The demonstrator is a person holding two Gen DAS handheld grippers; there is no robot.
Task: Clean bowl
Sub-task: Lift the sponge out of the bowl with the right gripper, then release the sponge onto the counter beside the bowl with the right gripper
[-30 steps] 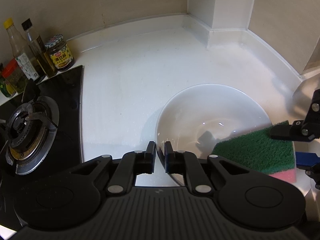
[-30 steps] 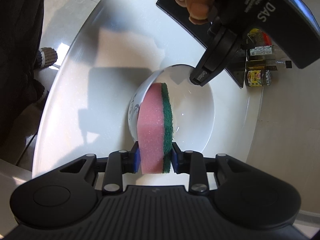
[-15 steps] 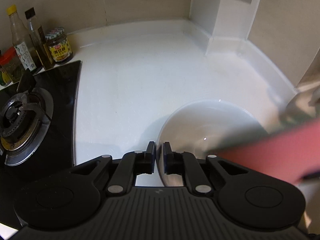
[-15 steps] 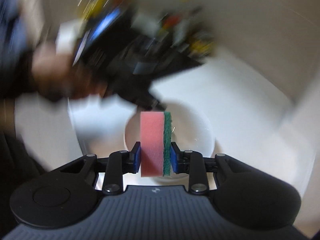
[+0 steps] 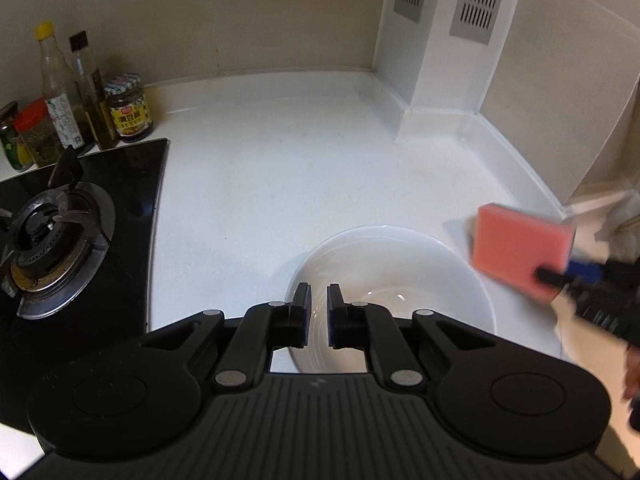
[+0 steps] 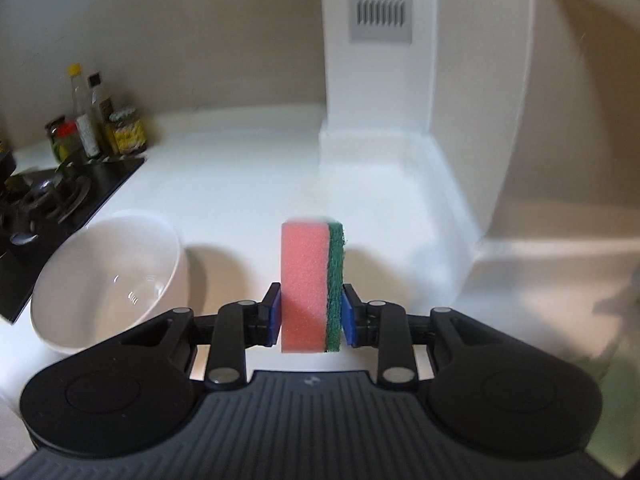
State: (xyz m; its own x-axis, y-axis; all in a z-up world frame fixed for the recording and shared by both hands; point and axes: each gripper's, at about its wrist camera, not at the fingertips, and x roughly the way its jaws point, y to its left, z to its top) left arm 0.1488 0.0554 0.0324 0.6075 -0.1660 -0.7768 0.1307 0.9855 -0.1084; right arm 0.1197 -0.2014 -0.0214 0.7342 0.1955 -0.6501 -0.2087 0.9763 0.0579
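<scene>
Bowl (image 5: 394, 280) sits on the white counter (image 5: 280, 176) in the lower middle of the left wrist view, its near rim running between the two fingers of the left tool (image 5: 319, 312), which are nearly pressed together with a narrow gap; whether they actually pinch the rim I cannot tell. In the right wrist view the same bowl (image 6: 108, 276) appears at lower left, upright, its glossy white inside catching small highlights with no food or suds visible. At the centre of that view the right tool (image 6: 311, 316) pinches a sponge (image 6: 312, 286), pink foam on the left and green scouring layer on the right, standing on edge and held apart from the bowl, above the counter to its right. Judging from this, any wiping is over or paused: the sponge is out of the bowl, and what seems left is setting it down or another pass. Farther back, at the left edge of the left wrist view, lie a black gas hob (image 5: 60, 248) and, beyond it, a cluster of condiment bottles and jars (image 5: 76, 100); one jar's yellow label carries red printing too small to read.
</scene>
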